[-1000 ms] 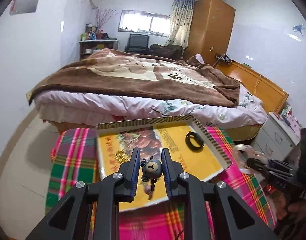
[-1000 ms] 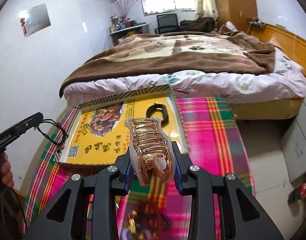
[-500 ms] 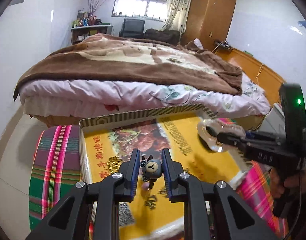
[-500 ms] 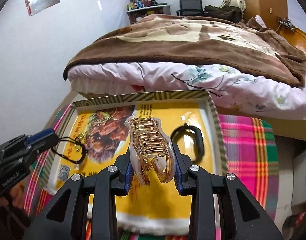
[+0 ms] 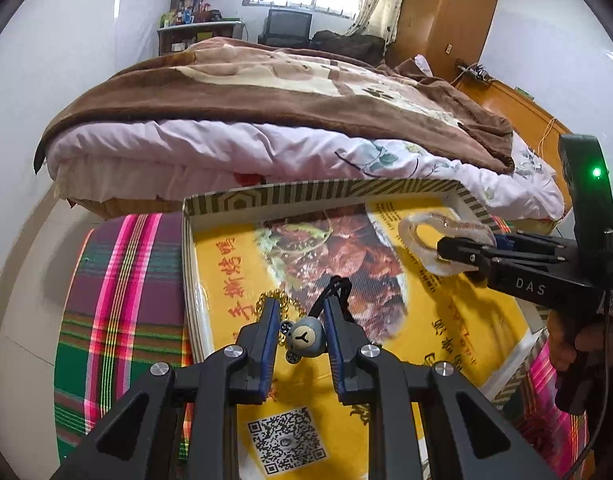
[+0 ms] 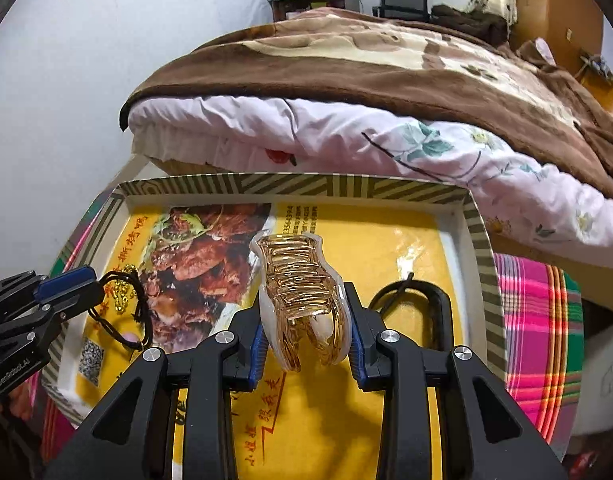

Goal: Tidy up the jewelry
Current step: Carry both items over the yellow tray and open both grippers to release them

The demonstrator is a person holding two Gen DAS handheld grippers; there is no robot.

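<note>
Shallow tray [image 6: 480,240] with striped rim and yellow printed liner, set on a plaid cloth [image 5: 118,304] in front of a bed [image 5: 266,120]; all places given relative to this tray. Left gripper [image 5: 300,334]: above the tray's near-left part, jaws narrowly parted and pressed on a small grey bear charm [image 5: 304,338], whose black cord [image 6: 136,320] loops out past the fingertips over the liner. Gold chain [image 5: 280,300]: lying on the liner directly beneath the left gripper's tips. Right gripper [image 6: 306,334]: over the tray's middle, jaws part-way apart and clamped on a gold-toothed translucent hair claw [image 6: 302,300], held upright between the pads clear of the liner. Black band [image 6: 436,312]: a loop resting flat on the liner in the tray's right part, just beside the right gripper. A person's hand [image 5: 574,340] grips the right gripper's handle outside the tray's right rim
</note>
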